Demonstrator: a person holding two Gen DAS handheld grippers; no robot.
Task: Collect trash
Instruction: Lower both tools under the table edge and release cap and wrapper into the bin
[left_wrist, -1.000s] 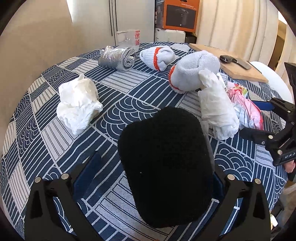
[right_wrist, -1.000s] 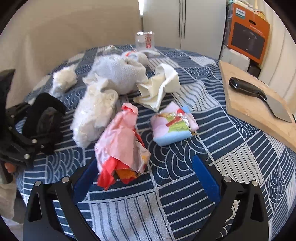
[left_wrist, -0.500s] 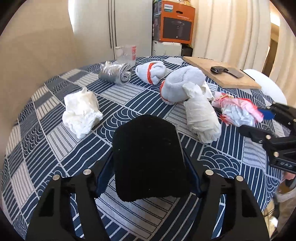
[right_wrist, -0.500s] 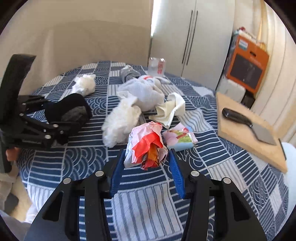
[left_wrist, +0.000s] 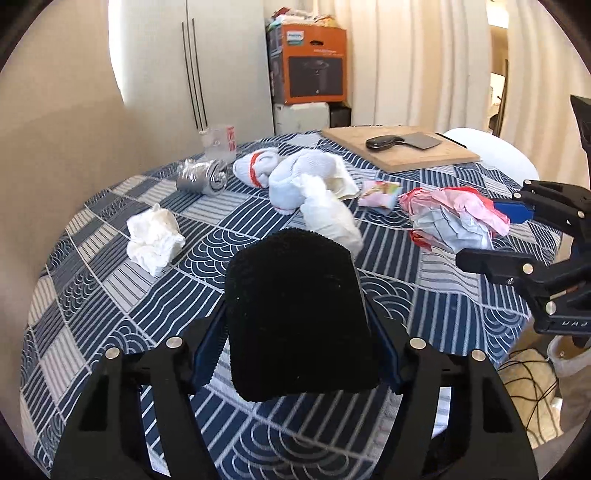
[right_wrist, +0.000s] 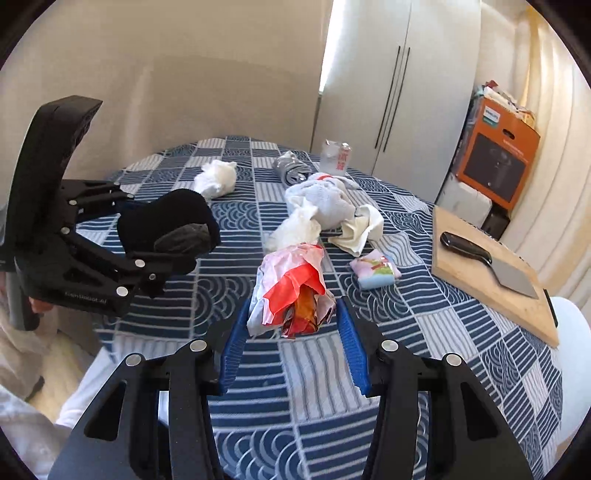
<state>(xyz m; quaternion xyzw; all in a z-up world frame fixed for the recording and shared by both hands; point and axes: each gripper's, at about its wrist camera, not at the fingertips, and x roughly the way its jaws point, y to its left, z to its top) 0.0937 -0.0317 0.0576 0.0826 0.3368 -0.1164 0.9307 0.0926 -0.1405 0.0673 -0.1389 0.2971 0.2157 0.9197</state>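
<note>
My left gripper (left_wrist: 295, 354) is shut on a black sock (left_wrist: 299, 314) and holds it above the near side of the table; it also shows in the right wrist view (right_wrist: 170, 229). My right gripper (right_wrist: 291, 332) is shut on a crumpled pink and red plastic wrapper (right_wrist: 291, 291), lifted above the table; the wrapper shows in the left wrist view (left_wrist: 450, 218). On the patterned tablecloth (left_wrist: 110, 280) lie a crumpled white tissue (left_wrist: 153, 238), a crushed silver can (left_wrist: 201, 177), white socks with red bands (left_wrist: 291, 173), a white glove (left_wrist: 328, 218) and a small colourful packet (right_wrist: 375, 273).
A wooden cutting board (right_wrist: 491, 273) with a cleaver (right_wrist: 484, 262) sits at the table's right. A clear cup (right_wrist: 336, 157) stands at the far edge. An orange box (left_wrist: 314, 66) and a cupboard stand behind. A white chair (left_wrist: 491, 147) is beside the table.
Both grippers closed on their loads and rose back from the table: the left with the black sock, the right with the pink and red wrapper.
</note>
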